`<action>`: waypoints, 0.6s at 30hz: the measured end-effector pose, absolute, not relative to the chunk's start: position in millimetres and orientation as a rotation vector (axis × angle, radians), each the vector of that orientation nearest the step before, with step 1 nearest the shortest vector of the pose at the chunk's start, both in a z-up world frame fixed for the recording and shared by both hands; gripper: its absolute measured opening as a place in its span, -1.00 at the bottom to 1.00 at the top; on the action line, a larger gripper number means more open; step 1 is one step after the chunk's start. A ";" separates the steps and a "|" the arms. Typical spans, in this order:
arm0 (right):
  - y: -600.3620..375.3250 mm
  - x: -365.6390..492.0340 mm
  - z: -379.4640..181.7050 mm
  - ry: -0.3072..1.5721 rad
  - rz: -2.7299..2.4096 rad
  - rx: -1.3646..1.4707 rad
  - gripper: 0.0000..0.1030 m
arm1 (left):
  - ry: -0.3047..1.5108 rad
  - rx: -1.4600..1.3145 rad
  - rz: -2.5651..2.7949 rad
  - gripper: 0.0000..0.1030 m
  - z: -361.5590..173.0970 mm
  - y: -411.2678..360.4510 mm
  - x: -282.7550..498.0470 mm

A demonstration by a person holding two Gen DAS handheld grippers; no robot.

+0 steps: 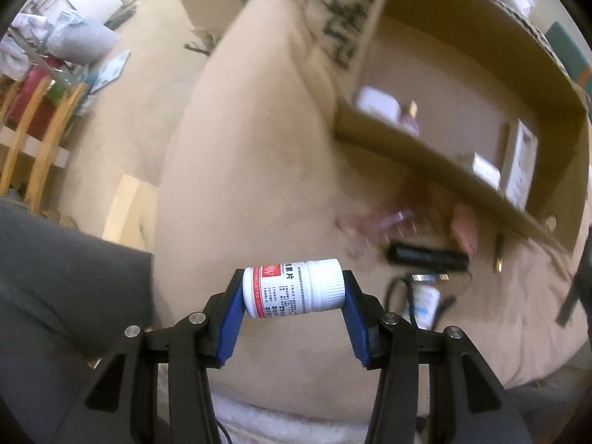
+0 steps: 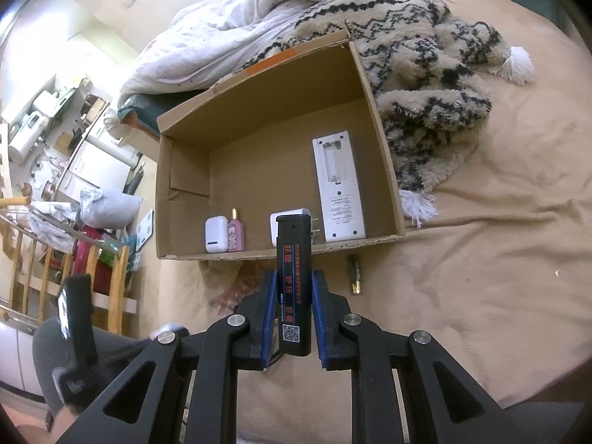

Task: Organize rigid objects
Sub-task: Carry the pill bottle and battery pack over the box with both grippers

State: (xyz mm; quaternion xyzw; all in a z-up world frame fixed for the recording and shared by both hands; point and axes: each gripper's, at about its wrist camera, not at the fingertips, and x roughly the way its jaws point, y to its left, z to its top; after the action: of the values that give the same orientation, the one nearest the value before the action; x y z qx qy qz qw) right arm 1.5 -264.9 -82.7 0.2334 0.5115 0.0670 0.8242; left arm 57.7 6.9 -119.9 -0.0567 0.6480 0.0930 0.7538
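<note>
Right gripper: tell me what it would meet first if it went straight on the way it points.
Probably the near wall of the cardboard box, just ahead of the right gripper and the black lighter it holds; depth is uncertain.

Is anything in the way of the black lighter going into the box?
Only the cardboard box's low front wall lies ahead of the black lighter held in the right gripper; the box is open on top.

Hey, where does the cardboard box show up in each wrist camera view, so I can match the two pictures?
Left wrist: the cardboard box fills the upper right, blurred, its open side facing the camera.
Right wrist: the box sits at centre, beyond the right gripper, which is shut on a black lighter.
Shared landmark: the white remote against the box's right wall.
</note>
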 end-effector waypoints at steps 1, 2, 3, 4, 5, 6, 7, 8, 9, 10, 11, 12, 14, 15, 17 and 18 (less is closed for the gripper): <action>-265.5 1.5 -82.4 1.085 0.139 0.494 -0.61 | 1.402 -0.116 0.207 -0.12 -115.4 12.8 62.6; -266.3 1.5 -82.0 1.082 0.136 0.492 -0.61 | 1.394 -0.113 0.207 -0.12 -112.5 18.3 63.2; -267.0 1.4 -81.2 1.078 0.131 0.489 -0.61 | 1.388 -0.110 0.208 -0.12 -107.0 24.7 72.6; -267.8 1.5 -80.4 1.074 0.129 0.488 -0.61 | 1.380 -0.108 0.209 -0.12 -104.9 27.2 73.8; -268.7 1.5 -78.8 1.068 0.126 0.488 -0.61 | 1.369 -0.107 0.206 -0.12 -99.5 29.1 77.4; -269.6 1.9 -77.2 1.060 0.124 0.487 -0.61 | 1.358 -0.105 0.204 -0.12 -94.3 29.5 80.6; -270.3 2.4 -74.8 1.049 0.122 0.483 -0.61 | 1.336 -0.099 0.199 -0.12 -86.6 31.9 85.6; -271.0 2.8 -72.0 1.036 0.121 0.478 -0.61 | 1.319 -0.093 0.194 -0.12 -81.0 27.0 88.1; -271.3 3.6 -68.3 1.021 0.120 0.470 -0.61 | 1.299 -0.084 0.188 -0.12 -75.4 21.9 89.1; -271.0 4.7 -65.4 1.008 0.117 0.456 -0.61 | 1.268 -0.073 0.179 -0.12 -66.5 21.4 93.7; -270.7 6.0 -62.0 0.996 0.113 0.439 -0.61 | 1.248 -0.066 0.173 -0.12 -59.6 10.7 93.2; -270.2 7.6 -58.5 0.983 0.111 0.425 -0.61 | 1.229 -0.060 0.167 -0.12 -54.8 5.9 94.3; -270.7 11.4 -52.0 0.960 0.118 0.408 -0.61 | 1.174 -0.044 0.147 -0.12 -38.6 0.0 101.3; -271.0 13.5 -48.5 0.947 0.121 0.401 -0.61 | 1.151 -0.038 0.140 -0.12 -33.3 -1.5 104.0; -271.1 18.2 -42.4 0.922 0.128 0.383 -0.61 | 1.105 -0.023 0.124 -0.12 -27.0 -5.6 112.2; -271.2 21.1 -39.9 0.911 0.129 0.371 -0.61 | 1.086 -0.015 0.117 -0.12 -24.5 -9.6 115.6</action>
State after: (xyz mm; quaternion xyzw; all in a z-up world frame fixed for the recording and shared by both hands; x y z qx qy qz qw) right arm 21.1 -271.2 -39.9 0.1778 0.4372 0.0620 0.8794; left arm 115.6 -9.6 -24.5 -0.0069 0.5163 0.0557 0.8546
